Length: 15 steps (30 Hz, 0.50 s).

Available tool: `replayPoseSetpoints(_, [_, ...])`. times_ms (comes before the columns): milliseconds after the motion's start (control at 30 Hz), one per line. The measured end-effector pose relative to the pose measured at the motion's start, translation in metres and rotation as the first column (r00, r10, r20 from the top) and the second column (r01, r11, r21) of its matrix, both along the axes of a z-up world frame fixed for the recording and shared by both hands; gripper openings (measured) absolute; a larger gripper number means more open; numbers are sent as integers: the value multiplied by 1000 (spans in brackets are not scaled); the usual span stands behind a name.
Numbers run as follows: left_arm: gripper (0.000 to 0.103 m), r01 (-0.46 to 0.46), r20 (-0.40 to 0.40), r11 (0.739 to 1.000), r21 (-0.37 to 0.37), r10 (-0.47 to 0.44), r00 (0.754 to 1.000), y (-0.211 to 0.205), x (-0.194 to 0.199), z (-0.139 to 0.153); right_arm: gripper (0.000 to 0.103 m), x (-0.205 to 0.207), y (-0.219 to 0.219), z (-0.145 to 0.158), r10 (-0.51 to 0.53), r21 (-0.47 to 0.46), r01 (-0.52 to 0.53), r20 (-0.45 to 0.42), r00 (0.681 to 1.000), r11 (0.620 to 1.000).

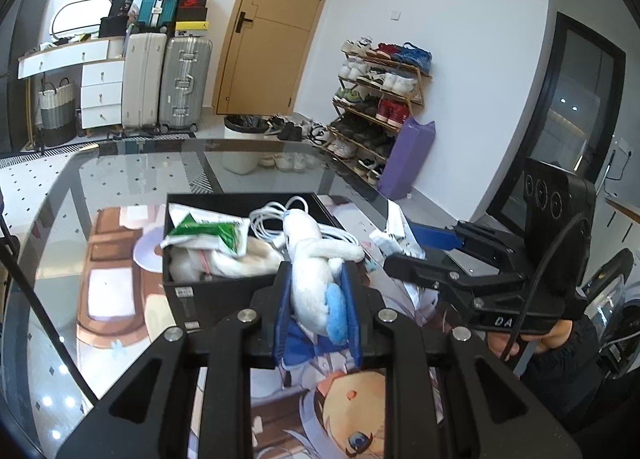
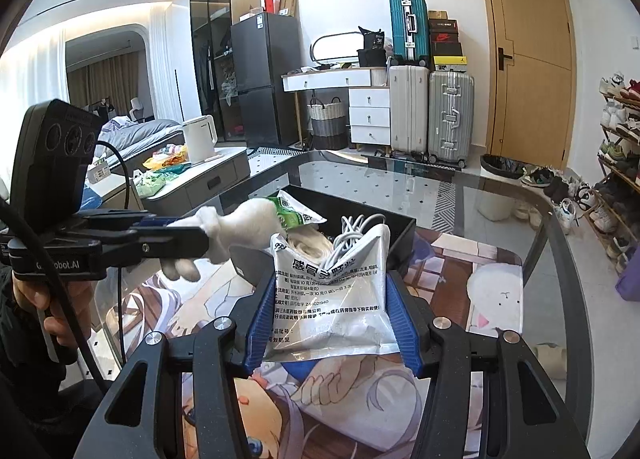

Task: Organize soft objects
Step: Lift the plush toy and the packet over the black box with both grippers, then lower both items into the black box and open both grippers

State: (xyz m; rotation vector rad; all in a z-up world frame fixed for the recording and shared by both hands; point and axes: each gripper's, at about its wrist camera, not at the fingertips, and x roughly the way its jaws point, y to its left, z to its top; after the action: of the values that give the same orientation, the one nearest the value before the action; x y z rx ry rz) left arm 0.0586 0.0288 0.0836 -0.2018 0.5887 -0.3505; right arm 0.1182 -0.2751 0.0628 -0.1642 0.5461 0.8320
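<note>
Progress looks late-stage. Left gripper [image 1: 318,295]: fingers closed on white plush toy [image 1: 310,259], held at the near edge of the black box [image 1: 208,295]. Right gripper [image 2: 332,311]: fingers clamped on white sachet [image 2: 328,299], just short of the box. Box on the glass worktop [image 1: 132,163] already holds a green packet [image 1: 216,233], white cable [image 1: 272,219] and pale soft items. Remaining, by my judgement: drop both held items in.

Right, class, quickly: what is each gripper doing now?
Left gripper: shut on the white plush toy.
Right gripper: shut on the white medicine packet.
</note>
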Motion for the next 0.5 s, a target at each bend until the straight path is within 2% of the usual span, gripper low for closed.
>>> replayPoseSetpoints(500, [22,-90,19,996,11,89,996,10,36,-1,54,24,32,7,16,-5,-16,-10,1000,1000])
